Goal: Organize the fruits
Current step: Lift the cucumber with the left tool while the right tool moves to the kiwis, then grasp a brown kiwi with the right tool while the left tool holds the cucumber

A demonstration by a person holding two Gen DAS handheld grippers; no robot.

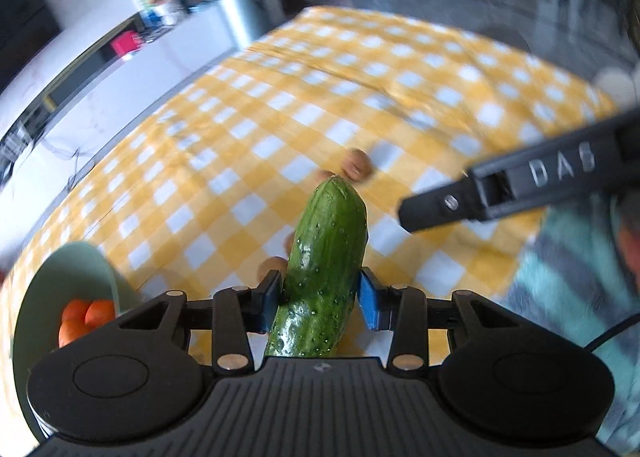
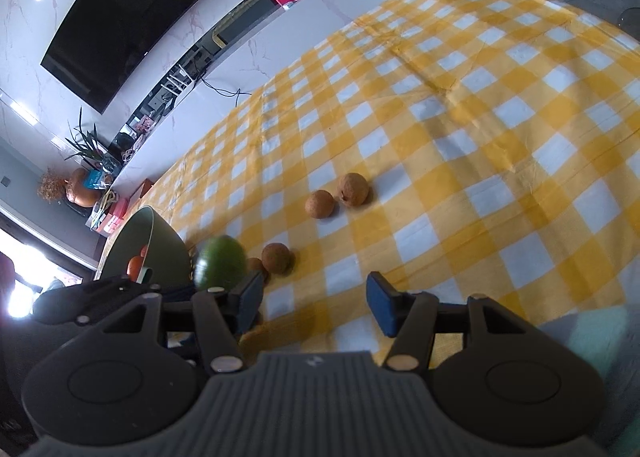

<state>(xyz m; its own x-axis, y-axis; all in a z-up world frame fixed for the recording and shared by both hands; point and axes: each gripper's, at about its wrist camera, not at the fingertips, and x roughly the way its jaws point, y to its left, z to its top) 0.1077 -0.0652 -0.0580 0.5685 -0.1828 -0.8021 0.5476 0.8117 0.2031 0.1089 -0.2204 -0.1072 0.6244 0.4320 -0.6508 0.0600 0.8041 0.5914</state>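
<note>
L jaws grip cucumber [image 1: 324, 269], R view: blurred tip

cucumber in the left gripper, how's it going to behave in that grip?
The cucumber looks stiff: it sticks out past the left gripper without sagging. Its skin is glossy and looks wet, so it may slip between the pads. Held near one end, it could pivot. Set down on the checked cloth, it would probably roll.
</note>
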